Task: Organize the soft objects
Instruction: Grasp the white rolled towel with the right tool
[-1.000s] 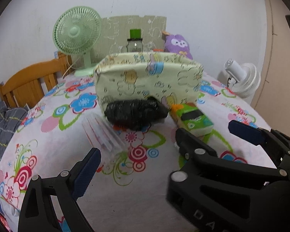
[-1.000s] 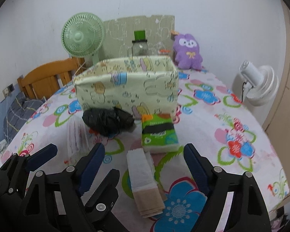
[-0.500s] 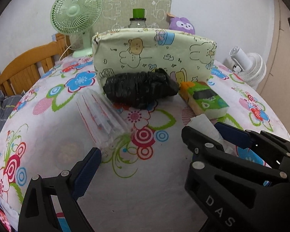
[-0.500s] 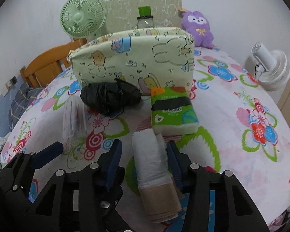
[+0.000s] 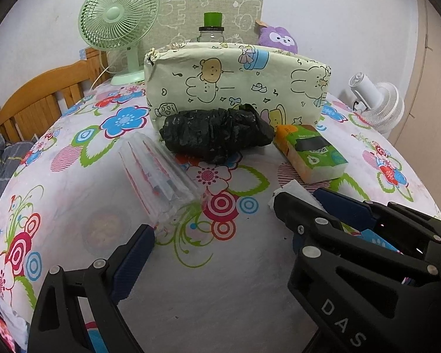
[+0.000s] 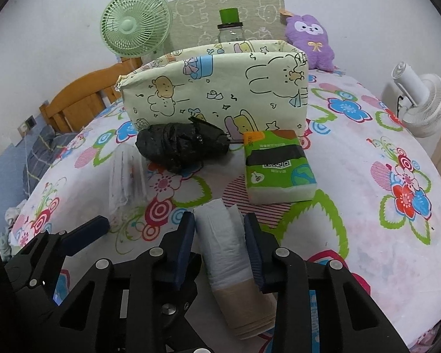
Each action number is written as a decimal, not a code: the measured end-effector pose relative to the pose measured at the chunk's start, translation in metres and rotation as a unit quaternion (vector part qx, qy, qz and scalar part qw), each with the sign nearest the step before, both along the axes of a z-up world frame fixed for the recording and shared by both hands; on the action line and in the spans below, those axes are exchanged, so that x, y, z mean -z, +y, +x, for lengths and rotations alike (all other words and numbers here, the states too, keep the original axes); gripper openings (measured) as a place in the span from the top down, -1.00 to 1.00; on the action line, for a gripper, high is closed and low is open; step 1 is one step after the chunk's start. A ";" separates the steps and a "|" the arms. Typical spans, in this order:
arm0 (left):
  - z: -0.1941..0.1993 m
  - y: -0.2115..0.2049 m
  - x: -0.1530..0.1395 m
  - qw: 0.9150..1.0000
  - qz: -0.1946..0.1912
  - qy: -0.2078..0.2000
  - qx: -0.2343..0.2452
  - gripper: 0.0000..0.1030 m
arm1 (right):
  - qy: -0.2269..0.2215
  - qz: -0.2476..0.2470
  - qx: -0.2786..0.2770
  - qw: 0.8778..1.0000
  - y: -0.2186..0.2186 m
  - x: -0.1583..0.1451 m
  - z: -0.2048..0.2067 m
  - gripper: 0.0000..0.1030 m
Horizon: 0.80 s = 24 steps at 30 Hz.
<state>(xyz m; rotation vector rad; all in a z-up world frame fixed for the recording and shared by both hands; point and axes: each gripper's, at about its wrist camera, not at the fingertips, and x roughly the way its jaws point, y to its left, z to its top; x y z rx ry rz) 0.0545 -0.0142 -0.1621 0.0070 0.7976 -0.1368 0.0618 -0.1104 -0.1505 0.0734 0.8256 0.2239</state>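
Centrally on the worktop [image 6: 367, 153], the cartoon-print fabric bin [image 6: 220, 88] is stood; toward the near edge, the soft, light white bag roll [image 6: 223, 244] is being squeezed mid-length by the closing right hand-held gripper [image 6: 220, 229]; crushing is likely.

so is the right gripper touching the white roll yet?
Touching. In the right wrist view the closing right gripper has both blue pads flush against the sides of the white roll.
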 end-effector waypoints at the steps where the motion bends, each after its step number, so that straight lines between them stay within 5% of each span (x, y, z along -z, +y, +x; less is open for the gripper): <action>1: 0.000 0.000 0.000 1.000 0.002 0.001 0.001 -0.87 | 0.001 0.000 -0.001 1.000 0.001 0.000 0.000 0.28; 9: -0.002 0.004 0.001 1.000 0.018 0.004 -0.002 -0.88 | 0.003 -0.020 -0.011 1.000 0.008 0.002 0.003 0.25; 13: -0.002 0.004 -0.002 0.999 0.034 -0.005 -0.005 -0.87 | 0.002 -0.031 -0.011 0.999 0.012 0.001 0.006 0.40; 24: 0.008 0.019 -0.015 0.999 0.018 -0.019 -0.029 -0.87 | -0.018 -0.017 -0.017 1.000 0.020 -0.015 0.013 0.53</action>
